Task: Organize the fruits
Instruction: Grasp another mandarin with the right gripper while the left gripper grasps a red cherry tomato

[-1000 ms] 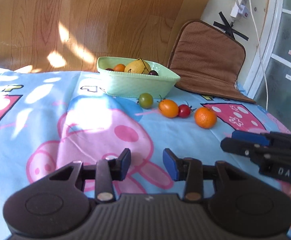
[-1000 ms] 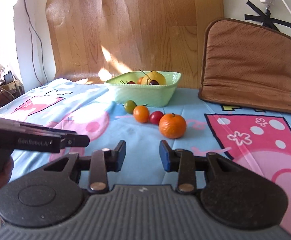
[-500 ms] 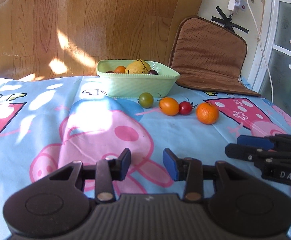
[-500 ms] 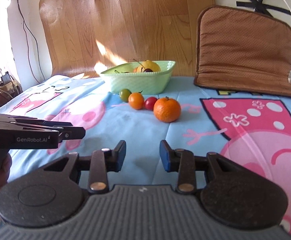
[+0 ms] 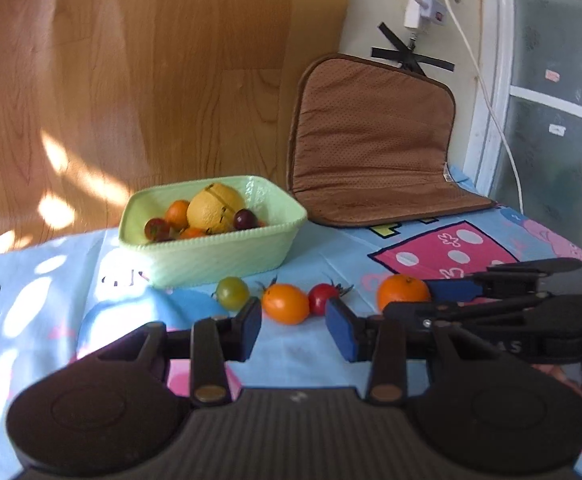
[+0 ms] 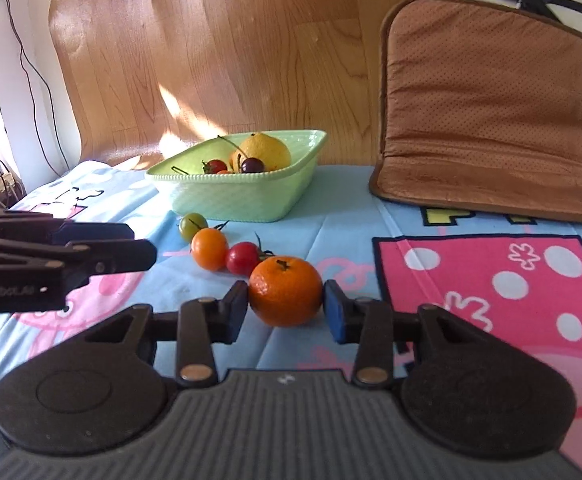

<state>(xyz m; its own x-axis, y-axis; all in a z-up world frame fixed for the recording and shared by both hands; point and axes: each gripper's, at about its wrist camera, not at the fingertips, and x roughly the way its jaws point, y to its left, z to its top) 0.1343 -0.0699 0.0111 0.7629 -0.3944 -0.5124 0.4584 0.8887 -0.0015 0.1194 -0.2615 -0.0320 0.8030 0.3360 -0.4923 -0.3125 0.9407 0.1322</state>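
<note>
- Your right gripper (image 6: pixel 285 308) has just been opening; its jaws bracket the mandarin (image 6: pixel 285 291) on the cartoon sheet (image 6: pixel 371 216), pads not visibly pressing.
- Your left gripper (image 5: pixel 293 326) is narrow and empty, near the orange tomato (image 5: pixel 285 303), before the green bowl (image 5: pixel 219 256).

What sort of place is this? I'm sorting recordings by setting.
Most likely a room in a home. Fruit sits on a children's cartoon sheet, perhaps a bed or table. A brown seat cushion leans on the wall, with a window frame and a plugged-in charger nearby.
</note>
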